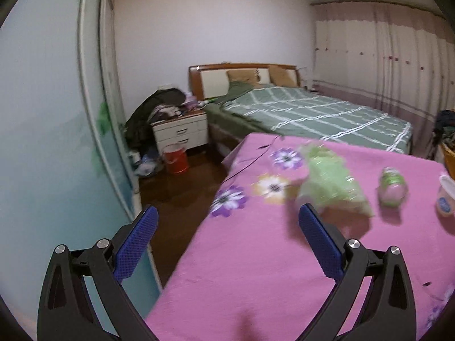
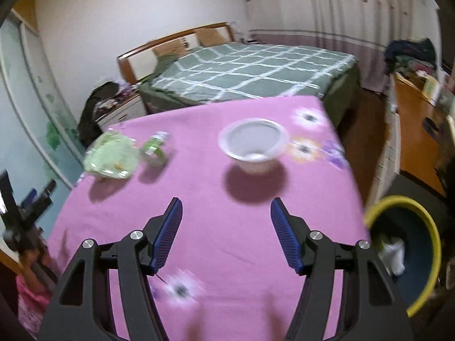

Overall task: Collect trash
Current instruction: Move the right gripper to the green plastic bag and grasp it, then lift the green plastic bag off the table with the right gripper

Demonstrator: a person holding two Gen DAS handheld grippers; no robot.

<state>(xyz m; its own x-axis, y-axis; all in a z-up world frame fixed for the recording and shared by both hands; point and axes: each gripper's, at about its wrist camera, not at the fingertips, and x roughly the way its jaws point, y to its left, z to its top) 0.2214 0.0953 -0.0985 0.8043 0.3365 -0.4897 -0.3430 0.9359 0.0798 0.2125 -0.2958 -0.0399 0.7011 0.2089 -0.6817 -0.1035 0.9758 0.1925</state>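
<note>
A table under a pink flowered cloth [image 1: 256,270] [image 2: 227,187] holds three pieces of trash. A crumpled green plastic bag [image 1: 332,182] [image 2: 111,153] lies beside a small green-labelled bottle [image 1: 392,186] [image 2: 156,146] on its side. A white plastic cup [image 2: 253,145] [image 1: 446,196] stands upright further right. My left gripper [image 1: 227,213] is open wide over the table's left edge, short of the bag, with nothing between its fingers. My right gripper [image 2: 226,203] is open above the cloth, with the cup ahead and nothing between its jaws. Both views are motion-blurred.
A dark bin with a yellow rim [image 2: 426,221] stands on the floor at the table's right, with white trash [image 2: 394,253] inside. Behind the table is a green checked bed [image 1: 312,110], and a nightstand [image 1: 182,133] with a red bucket [image 1: 176,159]. A wooden desk [image 2: 418,119] stands at right.
</note>
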